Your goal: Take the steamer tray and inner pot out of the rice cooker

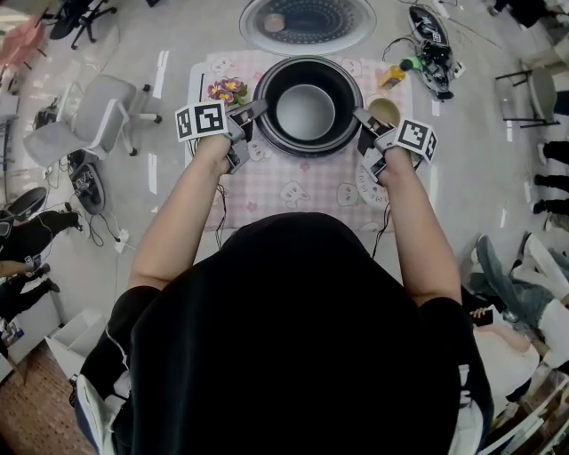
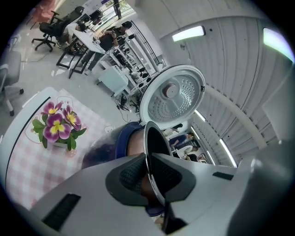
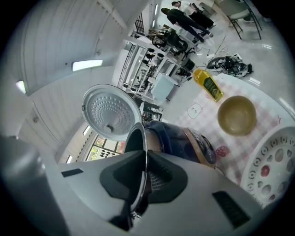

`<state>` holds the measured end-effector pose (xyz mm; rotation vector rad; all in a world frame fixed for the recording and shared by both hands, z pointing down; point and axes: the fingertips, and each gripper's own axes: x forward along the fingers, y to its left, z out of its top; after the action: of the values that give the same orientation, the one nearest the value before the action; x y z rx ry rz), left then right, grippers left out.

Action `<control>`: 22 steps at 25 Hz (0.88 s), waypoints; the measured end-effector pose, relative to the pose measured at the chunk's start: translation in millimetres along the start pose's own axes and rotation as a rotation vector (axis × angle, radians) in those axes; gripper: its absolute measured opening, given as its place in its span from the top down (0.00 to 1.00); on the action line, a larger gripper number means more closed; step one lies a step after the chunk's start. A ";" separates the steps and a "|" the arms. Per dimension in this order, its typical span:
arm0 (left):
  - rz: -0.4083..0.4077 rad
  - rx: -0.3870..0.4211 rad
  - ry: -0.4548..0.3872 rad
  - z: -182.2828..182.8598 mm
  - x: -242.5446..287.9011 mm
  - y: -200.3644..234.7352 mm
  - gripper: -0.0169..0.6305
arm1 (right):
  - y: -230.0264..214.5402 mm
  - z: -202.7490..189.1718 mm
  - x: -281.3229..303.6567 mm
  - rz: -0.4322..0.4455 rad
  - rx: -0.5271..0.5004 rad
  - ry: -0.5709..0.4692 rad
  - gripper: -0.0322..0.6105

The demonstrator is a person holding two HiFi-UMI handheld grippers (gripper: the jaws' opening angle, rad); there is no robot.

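You're pinching the dark-lined metal inner pot (image 1: 305,111) by its thin rim from two opposite sides. The left claw (image 1: 254,110) is clamping the rim on the side facing the counter's (image 1: 284,173) left edge. The right claw (image 1: 362,117) is clamping the side facing the right edge. Both claws are closed almost fully, one pad inside the rim wall and one outside; each gripper view is showing the rim edge running straight between its jaws.

The pot is sitting inside the dark blue round rice cooker (image 3: 193,143), mid-counter toward the far edge. The perforated silver lid (image 1: 307,22) is standing open beyond it. The white perforated steamer tray (image 3: 272,170) is lying on the cloth by the right edge, so I'm reading that part as done.

What matters now: the pot is lying dead centre between your claws, and the grip line is running left-right across its diameter. Neither hand is nearer. I'd say the lift is going straight up, both hands level; if one leads, the pot is tipping and the thin rim is sliding in the pads. The tan bowl (image 1: 384,111) is sitting just beside the right claw, so watch it.
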<state>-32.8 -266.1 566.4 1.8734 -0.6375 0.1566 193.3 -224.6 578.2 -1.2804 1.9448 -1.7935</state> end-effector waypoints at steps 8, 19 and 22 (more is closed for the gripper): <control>-0.030 0.022 -0.028 6.8 -12.1 -16.8 0.90 | 28.8 0.5 -13.7 0.038 -0.081 -0.015 0.90; -0.074 0.076 -0.050 9.0 -24.7 -49.6 0.90 | 60.9 2.0 -43.3 0.057 -0.120 -0.046 0.90; -0.088 0.091 -0.055 7.5 -29.2 -58.4 0.90 | 65.0 -1.1 -52.9 0.032 -0.099 -0.058 0.90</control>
<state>-29.9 -247.5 503.4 1.9954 -0.5923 0.0779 195.5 -194.5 500.0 -1.3077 2.0331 -1.6455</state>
